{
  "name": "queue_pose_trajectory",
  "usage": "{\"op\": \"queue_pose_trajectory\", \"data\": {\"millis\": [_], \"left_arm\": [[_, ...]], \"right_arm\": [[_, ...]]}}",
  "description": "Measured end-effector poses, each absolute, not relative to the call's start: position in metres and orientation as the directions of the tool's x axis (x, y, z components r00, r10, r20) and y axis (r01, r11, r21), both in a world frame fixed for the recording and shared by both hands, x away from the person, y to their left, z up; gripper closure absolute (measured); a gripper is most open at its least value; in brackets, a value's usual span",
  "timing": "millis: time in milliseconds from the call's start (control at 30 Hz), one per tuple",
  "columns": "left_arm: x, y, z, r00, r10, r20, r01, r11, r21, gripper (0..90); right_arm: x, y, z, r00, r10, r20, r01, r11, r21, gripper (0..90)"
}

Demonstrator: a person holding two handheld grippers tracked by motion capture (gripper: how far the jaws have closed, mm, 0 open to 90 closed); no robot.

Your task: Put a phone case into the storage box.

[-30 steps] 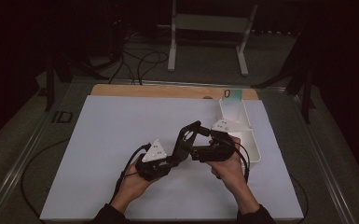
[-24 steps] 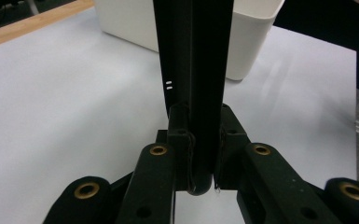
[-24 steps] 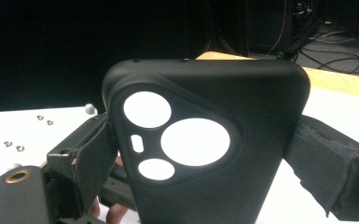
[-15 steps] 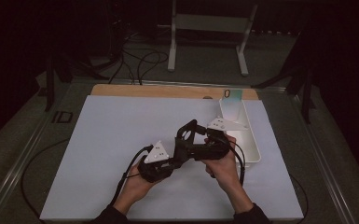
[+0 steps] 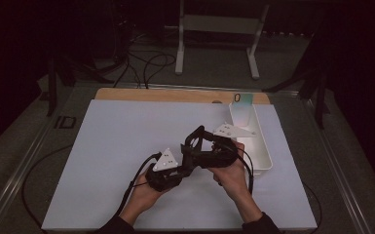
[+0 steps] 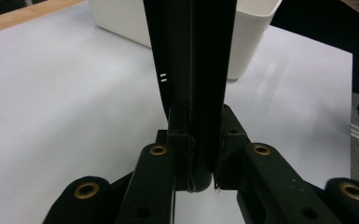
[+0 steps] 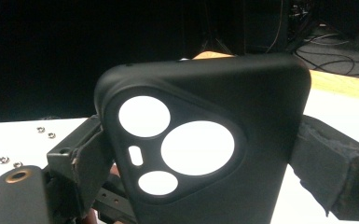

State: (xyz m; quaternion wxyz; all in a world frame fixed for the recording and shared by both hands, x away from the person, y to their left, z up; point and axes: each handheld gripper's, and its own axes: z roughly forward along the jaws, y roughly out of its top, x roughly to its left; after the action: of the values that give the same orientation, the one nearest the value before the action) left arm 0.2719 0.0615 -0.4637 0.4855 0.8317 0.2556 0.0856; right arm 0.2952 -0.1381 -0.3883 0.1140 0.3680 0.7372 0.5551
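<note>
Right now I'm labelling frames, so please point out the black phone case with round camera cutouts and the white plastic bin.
black phone case [image 7: 261, 107]: right gripper view, on its plain back beside the cutouts.
white plastic bin [image 5: 265, 155]: high view, on its right rim.

From where I stand, nothing here can be read: no words, brand, number or sign on the black phone case [image 7: 205, 144], none on the white bin [image 5: 251, 141] at the counter's [image 5: 117, 141] right edge, none on the counter itself.
</note>
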Motion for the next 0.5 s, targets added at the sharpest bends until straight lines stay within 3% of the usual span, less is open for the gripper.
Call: {"op": "queue_pose_trajectory", "data": {"millis": [500], "left_arm": [[0.2724, 0.0614, -0.464, 0.85, 0.517, -0.099, 0.341, -0.398, 0.852, 79.2]], "right_arm": [[0.2973, -0.1412, -0.3898, -0.703, 0.667, 0.248, 0.42, 0.107, 0.901, 14.0]]}}
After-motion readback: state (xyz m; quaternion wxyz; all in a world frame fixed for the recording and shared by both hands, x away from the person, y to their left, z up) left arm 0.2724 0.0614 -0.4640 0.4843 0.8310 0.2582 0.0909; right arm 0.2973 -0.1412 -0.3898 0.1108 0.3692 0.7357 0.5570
